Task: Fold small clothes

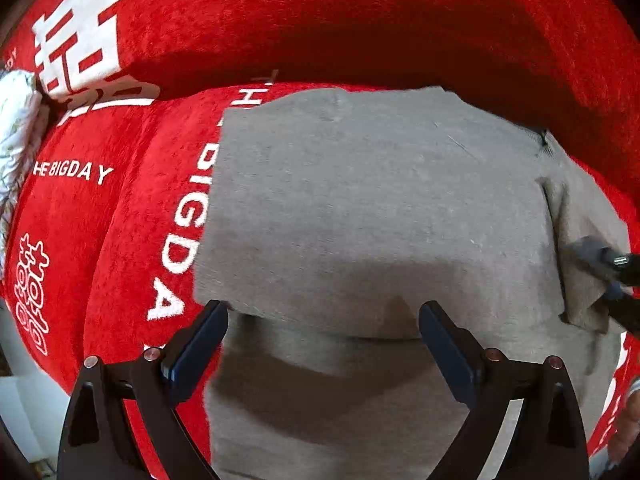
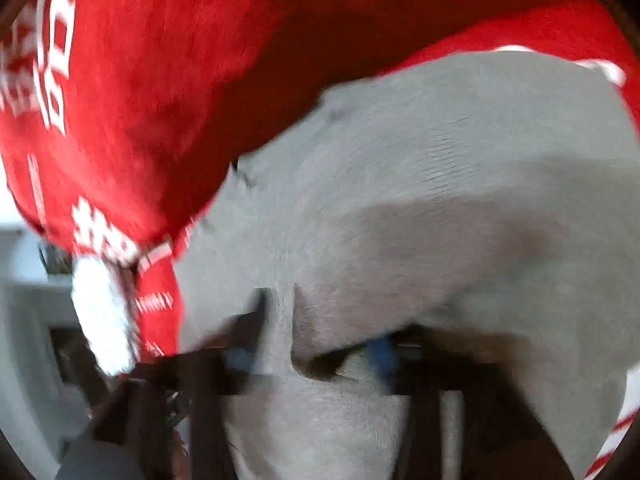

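A grey garment [image 1: 376,216] lies partly folded on a red sofa cover [image 1: 120,208]. My left gripper [image 1: 324,320] is open and empty, just above the garment's near fold. My right gripper [image 1: 612,280] enters at the right edge of the left wrist view, at a turned-up flap of the garment. In the blurred right wrist view the right gripper [image 2: 316,344] has grey garment cloth [image 2: 440,184] bunched between and over its fingers. The fingers are spread apart, and I cannot tell whether they pinch the cloth.
The red sofa backrest [image 1: 360,12] with white lettering rises behind the garment. A white patterned cloth [image 1: 16,136] lies at the far left. A white tassel [image 2: 104,316] hangs at the sofa cover's edge, with pale floor beyond.
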Motion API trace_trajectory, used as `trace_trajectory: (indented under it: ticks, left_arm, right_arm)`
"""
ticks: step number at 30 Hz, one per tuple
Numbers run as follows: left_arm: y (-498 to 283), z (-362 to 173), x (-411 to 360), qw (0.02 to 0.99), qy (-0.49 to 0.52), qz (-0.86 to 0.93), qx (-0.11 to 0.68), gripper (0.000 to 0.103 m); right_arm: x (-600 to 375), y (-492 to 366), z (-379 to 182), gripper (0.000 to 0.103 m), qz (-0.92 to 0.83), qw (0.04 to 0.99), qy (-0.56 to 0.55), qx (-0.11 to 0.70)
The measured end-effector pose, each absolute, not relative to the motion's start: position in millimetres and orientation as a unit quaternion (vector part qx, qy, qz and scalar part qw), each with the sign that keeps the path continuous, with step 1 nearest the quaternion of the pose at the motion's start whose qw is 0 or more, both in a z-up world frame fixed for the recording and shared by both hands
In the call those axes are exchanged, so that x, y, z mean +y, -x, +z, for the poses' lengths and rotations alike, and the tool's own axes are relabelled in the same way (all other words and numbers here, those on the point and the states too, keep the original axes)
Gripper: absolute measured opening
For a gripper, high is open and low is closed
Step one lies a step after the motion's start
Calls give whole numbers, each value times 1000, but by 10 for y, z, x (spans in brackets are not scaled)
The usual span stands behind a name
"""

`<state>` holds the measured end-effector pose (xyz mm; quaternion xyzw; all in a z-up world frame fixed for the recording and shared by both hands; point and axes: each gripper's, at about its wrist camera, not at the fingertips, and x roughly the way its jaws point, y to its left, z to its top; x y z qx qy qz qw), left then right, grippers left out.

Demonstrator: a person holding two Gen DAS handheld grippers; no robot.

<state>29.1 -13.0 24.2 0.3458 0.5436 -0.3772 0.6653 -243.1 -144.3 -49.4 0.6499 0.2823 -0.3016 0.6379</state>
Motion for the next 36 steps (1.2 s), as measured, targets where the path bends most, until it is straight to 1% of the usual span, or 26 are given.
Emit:
trace_trajectory:
  ticks: [2, 3, 4, 6, 8, 12, 14, 17, 18, 19, 20, 21, 24, 28, 32, 33, 34, 36]
  left_arm:
    - [-382, 245, -135, 666, -331, -381, 549, 97]
    - [-410, 271, -125, 665, -319, -386, 553, 97]
    - [-448, 282, -129, 664, -309, -391, 557, 97]
    - [-517, 324, -138, 657, -283, -406, 568, 97]
    - [-618, 363, -148, 642, -244, -433, 583, 97]
    - [-764, 393, -165, 595, -170, -480, 622, 97]
    - [-788, 398, -182, 577, -148, -490, 636, 97]
    - [-822, 336, -206, 564, -133, -493, 649, 97]
    - [-820, 318, -211, 560, -131, -492, 653, 97]
    - [-813, 283, -220, 554, -127, -491, 661, 97]
    - [-802, 243, -235, 546, -123, -491, 668, 97]
    - [-794, 211, -261, 542, -122, -490, 672, 97]
    - [-732, 119, -315, 536, -132, -490, 674, 97]
    - [-626, 39, -400, 533, -146, -487, 676, 97]
    - [-519, 29, -515, 529, -152, -489, 677, 97]
    - [-498, 33, -546, 531, -152, -486, 677, 92]
    - [-475, 39, -578, 534, -151, -484, 677, 84]
    - [-455, 20, -628, 529, -146, -483, 683, 40]
  right_arm:
    - [-1483, 2595, -486, 68, -328, 620, -667, 252]
    - [-1539, 2687, -528, 66, -341, 602, -684, 230]
    - [-1581, 2733, -564, 44, -348, 590, -696, 215]
    - [-1687, 2725, -580, 6, -358, 581, -702, 203]
    - [-1788, 2517, -447, 6, -351, 610, -675, 220]
    - [-1713, 1680, -104, 6, -275, 718, -547, 331]
    - [-1573, 1386, -100, 10, -234, 735, -520, 367]
    - [-1375, 1134, -266, 14, -196, 724, -517, 413]
    - [-1311, 1119, -331, 22, -186, 715, -523, 425]
    - [-1253, 1170, -365, 33, -181, 712, -526, 428]
    - [-1230, 1192, -380, 40, -178, 710, -530, 429]
    - [-1207, 1252, -360, 49, -177, 709, -532, 429]
    - [-1180, 1477, -272, 49, -186, 704, -543, 419]
    - [-1186, 2127, -269, 49, -230, 661, -601, 385]
    - [-1175, 2918, -374, 49, -295, 591, -683, 312]
    - [-1162, 3161, -427, 49, -315, 566, -711, 276]
    - [-1147, 3309, -475, 49, -328, 548, -728, 249]
    - [-1131, 3615, -571, 49, -355, 512, -757, 195]
